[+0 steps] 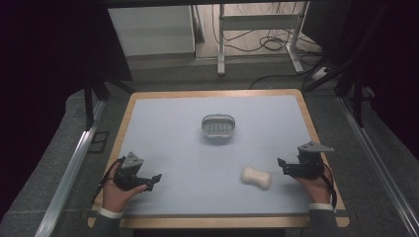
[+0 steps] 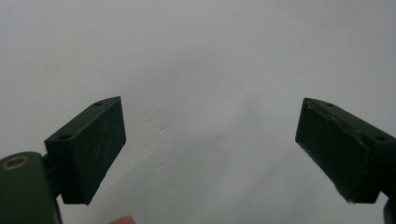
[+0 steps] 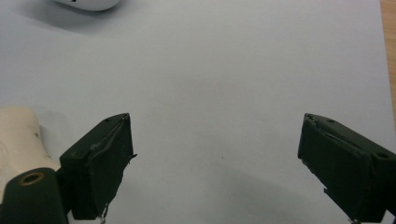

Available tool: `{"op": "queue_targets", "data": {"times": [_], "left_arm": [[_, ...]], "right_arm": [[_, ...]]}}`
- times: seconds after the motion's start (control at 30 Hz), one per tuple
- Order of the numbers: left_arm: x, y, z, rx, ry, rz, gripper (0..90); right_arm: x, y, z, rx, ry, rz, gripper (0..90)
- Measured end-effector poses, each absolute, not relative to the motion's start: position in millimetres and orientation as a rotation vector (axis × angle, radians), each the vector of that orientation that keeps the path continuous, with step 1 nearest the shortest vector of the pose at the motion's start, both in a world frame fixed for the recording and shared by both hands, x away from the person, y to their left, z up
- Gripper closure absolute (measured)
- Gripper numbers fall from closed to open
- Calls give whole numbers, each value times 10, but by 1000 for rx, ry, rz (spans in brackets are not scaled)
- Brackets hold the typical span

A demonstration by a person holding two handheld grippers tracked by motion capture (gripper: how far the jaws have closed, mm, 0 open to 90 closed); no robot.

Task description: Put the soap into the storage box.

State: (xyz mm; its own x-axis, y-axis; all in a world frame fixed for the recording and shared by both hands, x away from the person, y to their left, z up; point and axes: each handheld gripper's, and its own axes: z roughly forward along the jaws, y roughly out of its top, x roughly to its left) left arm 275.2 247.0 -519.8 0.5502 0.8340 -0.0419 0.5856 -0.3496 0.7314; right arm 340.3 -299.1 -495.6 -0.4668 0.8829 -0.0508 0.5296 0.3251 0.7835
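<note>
A cream, bone-shaped bar of soap (image 1: 256,177) lies on the pale blue mat at the front right. A small white oval soap dish (image 1: 218,127) with a slotted grey insert stands near the mat's middle. My right gripper (image 1: 283,167) rests just right of the soap, held by a hand, jaws open and empty. In the right gripper view the soap (image 3: 18,137) lies beside the left jaw, outside the gap of my right gripper (image 3: 215,163), and the dish's edge (image 3: 88,3) peeks in at the top. My left gripper (image 1: 154,180) sits at the front left, open; in its own view my left gripper (image 2: 210,149) has bare mat between its jaws.
The pale blue mat (image 1: 188,163) covers a wooden table (image 1: 212,93) whose rim shows all around. Metal rails (image 1: 69,168) run along both sides. Beyond the table stand a white desk frame (image 1: 257,34) and loose cables on the floor.
</note>
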Motion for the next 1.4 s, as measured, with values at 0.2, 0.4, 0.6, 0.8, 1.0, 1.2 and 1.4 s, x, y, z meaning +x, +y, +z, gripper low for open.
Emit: {"op": "queue_targets", "data": {"times": [0.2,0.4,0.6,0.8,1.0,1.2,1.4], "left_arm": [[2749,2482,-5189,2061,1144,445,89],[2755,2470,-5202,2076,1142,448,88],[2751,2473,-5197,2072,1143,448,88],[2751,2471,-5198,2074,1141,448,88],[2752,2464,-5202,2071,1143,450,89],[2748,2470,-5200,2077,1136,445,89],[2741,2506,-5181,2064,1138,443,88]], "right_arm": [[3382,-3004,-4931,1230,2110,996,102],[3384,-3035,-4917,1239,2098,999,102],[3382,-3039,-4929,1251,2111,992,106],[3372,-3034,-4913,1239,2112,991,122],[3375,-3006,-4912,1232,2130,990,130],[3366,-2956,-4894,1224,2141,985,135],[3384,-2905,-4866,1227,2162,989,148]]}}
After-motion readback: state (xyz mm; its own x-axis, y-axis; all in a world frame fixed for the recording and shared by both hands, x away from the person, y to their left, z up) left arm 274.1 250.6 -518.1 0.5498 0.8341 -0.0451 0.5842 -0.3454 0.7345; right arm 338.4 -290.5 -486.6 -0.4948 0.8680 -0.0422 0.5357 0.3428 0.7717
